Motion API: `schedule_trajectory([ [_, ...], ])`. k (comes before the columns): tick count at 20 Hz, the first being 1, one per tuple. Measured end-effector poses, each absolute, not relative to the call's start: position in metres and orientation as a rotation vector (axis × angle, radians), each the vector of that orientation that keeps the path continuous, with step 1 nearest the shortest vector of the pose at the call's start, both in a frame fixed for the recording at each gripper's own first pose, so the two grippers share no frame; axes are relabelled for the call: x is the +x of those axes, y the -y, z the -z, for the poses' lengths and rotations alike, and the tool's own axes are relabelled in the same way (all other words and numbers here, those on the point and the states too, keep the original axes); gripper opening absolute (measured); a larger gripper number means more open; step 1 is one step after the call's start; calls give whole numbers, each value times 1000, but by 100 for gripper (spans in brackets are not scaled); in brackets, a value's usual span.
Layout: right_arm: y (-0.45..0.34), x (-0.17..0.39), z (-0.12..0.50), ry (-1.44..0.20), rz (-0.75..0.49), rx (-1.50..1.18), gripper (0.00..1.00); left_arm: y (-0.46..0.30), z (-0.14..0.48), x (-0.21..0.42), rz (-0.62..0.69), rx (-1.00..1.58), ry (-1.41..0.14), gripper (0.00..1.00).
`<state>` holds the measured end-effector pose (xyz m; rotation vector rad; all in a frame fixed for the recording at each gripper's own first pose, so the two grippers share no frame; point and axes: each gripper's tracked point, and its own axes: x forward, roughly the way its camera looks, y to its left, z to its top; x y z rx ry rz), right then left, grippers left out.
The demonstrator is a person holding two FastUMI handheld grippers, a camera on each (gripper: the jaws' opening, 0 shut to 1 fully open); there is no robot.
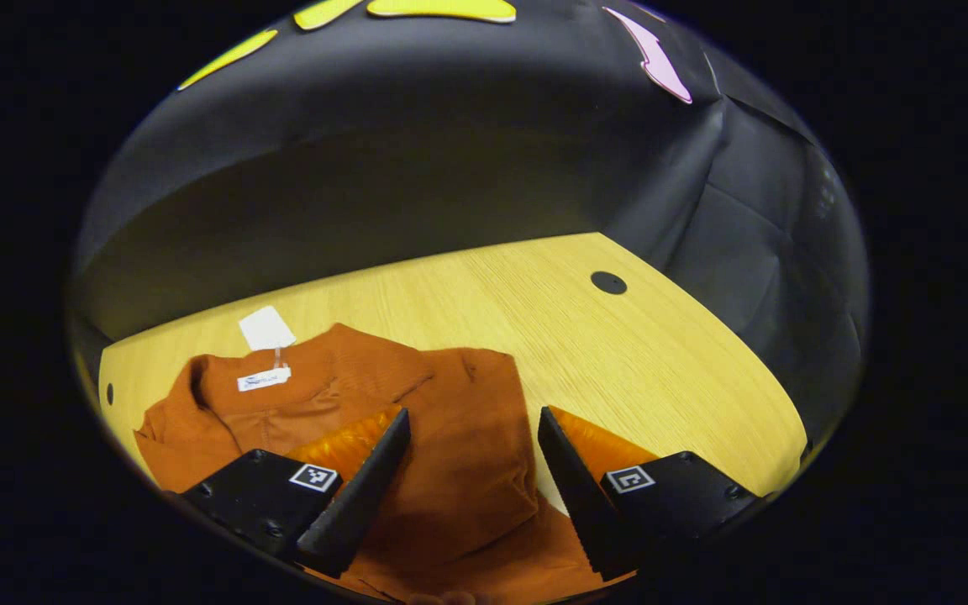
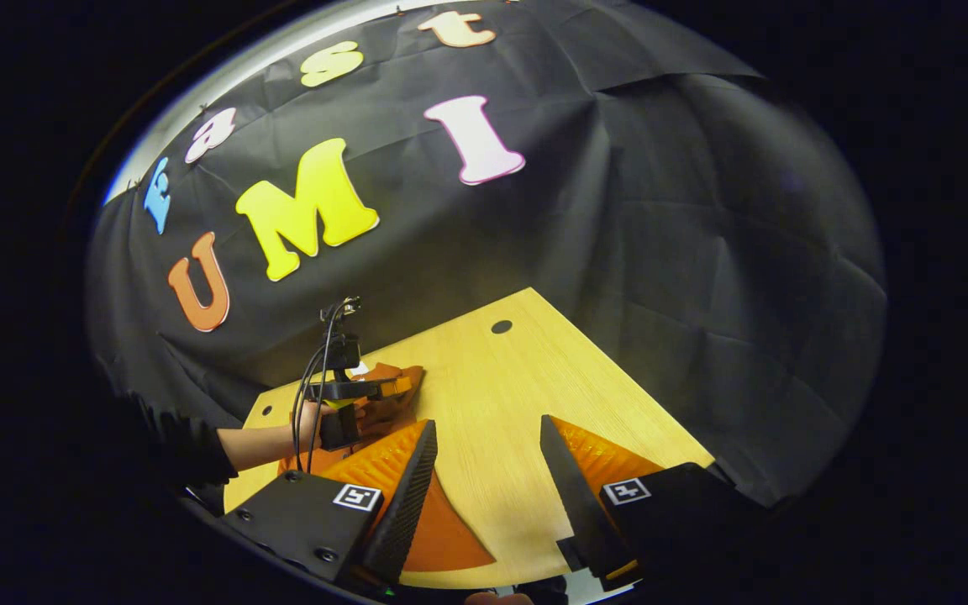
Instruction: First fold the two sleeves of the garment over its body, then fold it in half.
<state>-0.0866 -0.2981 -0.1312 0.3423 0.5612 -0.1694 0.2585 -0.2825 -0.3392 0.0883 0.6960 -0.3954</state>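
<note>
We can read no text: the neck label (image 1: 263,380) on the rust-orange garment (image 1: 459,454) is too small, the white hang tag (image 1: 265,328) blank, the grippers' square markers (image 1: 314,477) wordless.

A rust-orange garment of ribbed, corduroy-like fabric (image 1: 467,454) lies flat on the light wooden table (image 1: 618,353). Its collar points toward the far edge, where a white hang tag (image 1: 265,328) rests on the wood and a white sewn label (image 1: 264,380) shows inside the neck. One sleeve (image 1: 484,420) is folded across the body, forming a straight edge on the right side. In the right gripper view a corner of the same fabric (image 2: 450,529) lies flat near the table's front edge.
</note>
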Motion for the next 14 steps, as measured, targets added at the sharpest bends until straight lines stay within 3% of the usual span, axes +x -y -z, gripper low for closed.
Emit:
schedule_trajectory([
  [2, 277, -74, 122, -539, 128, 307, 75, 270, 303, 246, 396, 49, -622, 100],
  [3, 266, -65, 120, -529, 107, 290, 81, 258, 280, 239, 376, 41, -567, 100],
  [4, 254, -56, 119, -520, 83, 275, 75, 245, 256, 231, 351, 40, -515, 99],
  [5, 240, -48, 117, -509, 60, 265, 79, 229, 229, 220, 321, 51, -458, 99],
  [6, 225, -38, 112, -494, 34, 258, 89, 210, 200, 209, 280, 62, -391, 99],
  [7, 209, -28, 109, -478, 6, 253, 91, 190, 170, 197, 234, 72, -325, 99],
  [12, 136, 9, 86, -366, -96, 181, 95, 97, 56, 120, 35, 30, -111, 98],
  [14, 112, 14, 81, -333, -127, 166, 95, 76, 34, 89, 21, -12, -54, 98],
])
